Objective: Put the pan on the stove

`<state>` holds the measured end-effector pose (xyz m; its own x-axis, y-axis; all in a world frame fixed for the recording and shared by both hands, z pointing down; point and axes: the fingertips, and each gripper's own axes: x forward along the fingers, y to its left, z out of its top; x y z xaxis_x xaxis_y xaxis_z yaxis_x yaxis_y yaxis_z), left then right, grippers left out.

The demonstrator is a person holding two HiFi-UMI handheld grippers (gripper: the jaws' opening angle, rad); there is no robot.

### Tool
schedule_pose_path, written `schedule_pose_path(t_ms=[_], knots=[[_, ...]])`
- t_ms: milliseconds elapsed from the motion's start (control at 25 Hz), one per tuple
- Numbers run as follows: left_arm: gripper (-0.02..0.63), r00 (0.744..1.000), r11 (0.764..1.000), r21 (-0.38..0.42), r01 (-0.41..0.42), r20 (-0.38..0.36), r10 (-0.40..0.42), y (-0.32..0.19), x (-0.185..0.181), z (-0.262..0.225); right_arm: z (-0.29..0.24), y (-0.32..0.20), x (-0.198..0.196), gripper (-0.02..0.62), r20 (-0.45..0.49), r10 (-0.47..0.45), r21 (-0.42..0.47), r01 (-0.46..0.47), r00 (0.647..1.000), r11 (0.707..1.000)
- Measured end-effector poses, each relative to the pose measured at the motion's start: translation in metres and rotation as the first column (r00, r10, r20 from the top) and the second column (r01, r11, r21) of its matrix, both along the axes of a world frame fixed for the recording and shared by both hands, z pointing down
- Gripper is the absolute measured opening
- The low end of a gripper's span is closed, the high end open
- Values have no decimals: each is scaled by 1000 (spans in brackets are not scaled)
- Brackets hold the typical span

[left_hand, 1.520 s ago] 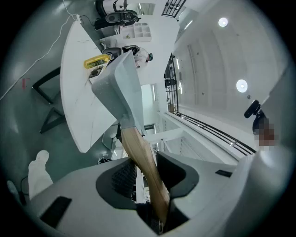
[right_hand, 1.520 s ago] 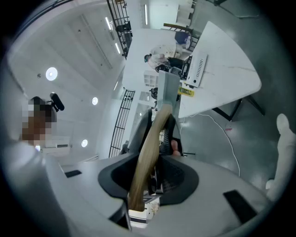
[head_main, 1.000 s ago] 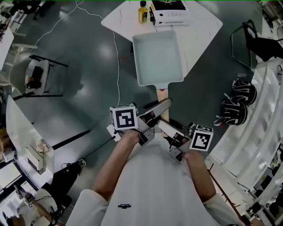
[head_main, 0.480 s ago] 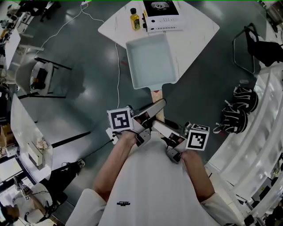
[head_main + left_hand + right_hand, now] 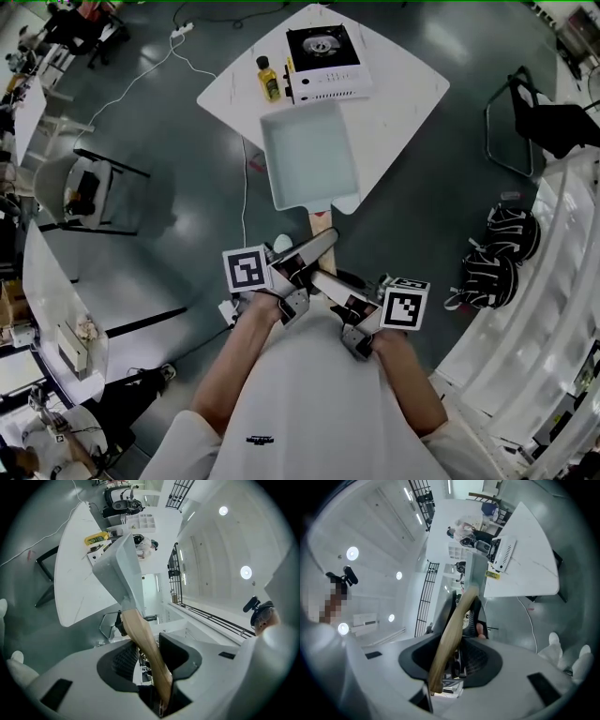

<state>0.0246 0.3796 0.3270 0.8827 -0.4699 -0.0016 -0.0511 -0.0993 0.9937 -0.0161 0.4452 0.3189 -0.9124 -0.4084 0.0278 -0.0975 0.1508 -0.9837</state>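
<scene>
Two grippers on one handle, and the carry is well under way! The left gripper is clamped on the pan's wooden handle nearer the pan. The right gripper is closed on the same handle further back, toward its butt end. Each gripper view shows the pale wood pinched between its dark pads.

A second ago only the front edge of the stove peeked in at the top of the head view. Now the whole burner is in sight, with the yellow bottle just beside it on the white surface. The pan has travelled forward with the person, held level and off the surface. In the head view it covers the near part of the surface, short of the stove and apart from it.

So the approach is closing fast, but the pan isn't on the stove yet. My read is that it needs more forward reach, then a controlled lowering onto the burner, steering clear of that bottle.
</scene>
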Motion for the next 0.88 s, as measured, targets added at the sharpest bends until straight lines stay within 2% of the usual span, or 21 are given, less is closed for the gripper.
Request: schedule_pose_path(t_ms=[280,880], knots=[[142,999,999,-5,-46,4,46,-47,-15,4,2,-49,-18,138,-6,43,8,-43,999,999],[142,976,977,-11,-212,-46,211,-200,-66,-6,-5,-211,-79,140,-46,217,-2,-218,975,976]])
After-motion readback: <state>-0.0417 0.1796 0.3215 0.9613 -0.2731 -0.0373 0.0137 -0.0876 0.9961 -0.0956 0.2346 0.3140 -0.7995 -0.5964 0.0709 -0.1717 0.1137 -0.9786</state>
